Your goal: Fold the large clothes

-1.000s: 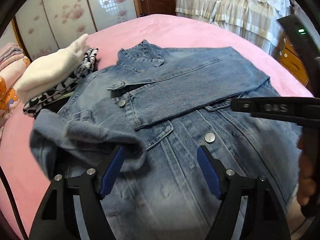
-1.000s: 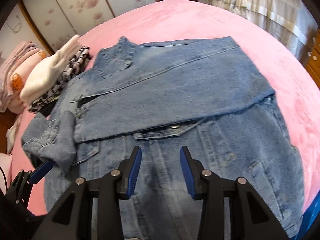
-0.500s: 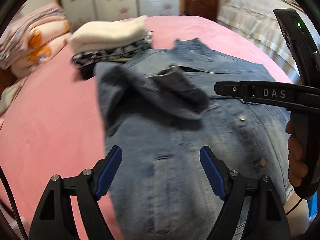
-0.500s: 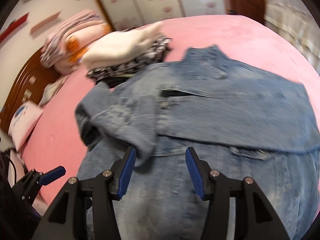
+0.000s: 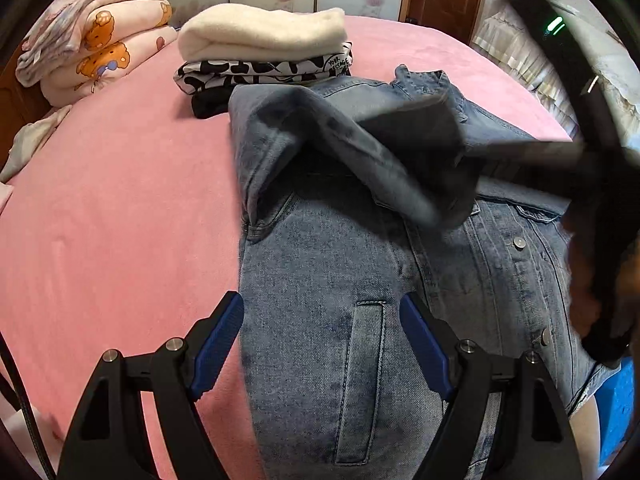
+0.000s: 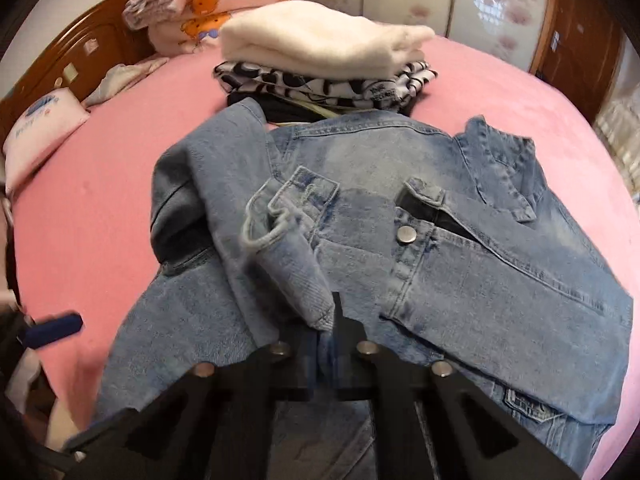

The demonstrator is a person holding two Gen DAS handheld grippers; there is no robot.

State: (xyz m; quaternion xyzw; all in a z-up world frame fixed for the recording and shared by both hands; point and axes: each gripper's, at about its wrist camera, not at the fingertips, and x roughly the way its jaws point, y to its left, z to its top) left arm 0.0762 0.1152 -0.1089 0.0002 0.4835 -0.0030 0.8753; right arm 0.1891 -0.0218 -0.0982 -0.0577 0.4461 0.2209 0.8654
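Right gripper (image 6: pixel 326 344): at the bottom centre of the right wrist view, fingers pressed together on the cuff end of the denim jacket's sleeve (image 6: pixel 280 256); the pinched cloth rises a little off the jacket body.
Same gripper from the left wrist view: a blurred dark shape (image 5: pixel 532 156) at the right edge, with the lifted sleeve (image 5: pixel 360 148) draped from it across the upper middle of the frame.
Left gripper (image 5: pixel 322 344): at the bottom centre of its own view, fingers spread wide with blue pads (image 5: pixel 218 340), holding nothing; it hovers over the jacket's lower left edge, one finger above the pink cover, the other above the denim.
Denim jacket (image 5: pixel 348 280): lies front up on the bed, filling the centre and right of both views; collar toward the upper right, buttons (image 5: pixel 519 243) running down the right side of the left wrist view. The other sleeve (image 6: pixel 500 272) lies folded flat across the chest.
Bed cover (image 5: pixel 112 208): pink, under everything.
Folded pile (image 5: pixel 264 52): upper centre, just beyond the jacket's shoulder; a cream garment on top of a black-and-white patterned one.
Bedding (image 5: pixel 88 32): upper left, a pink bundle with cartoon bears.
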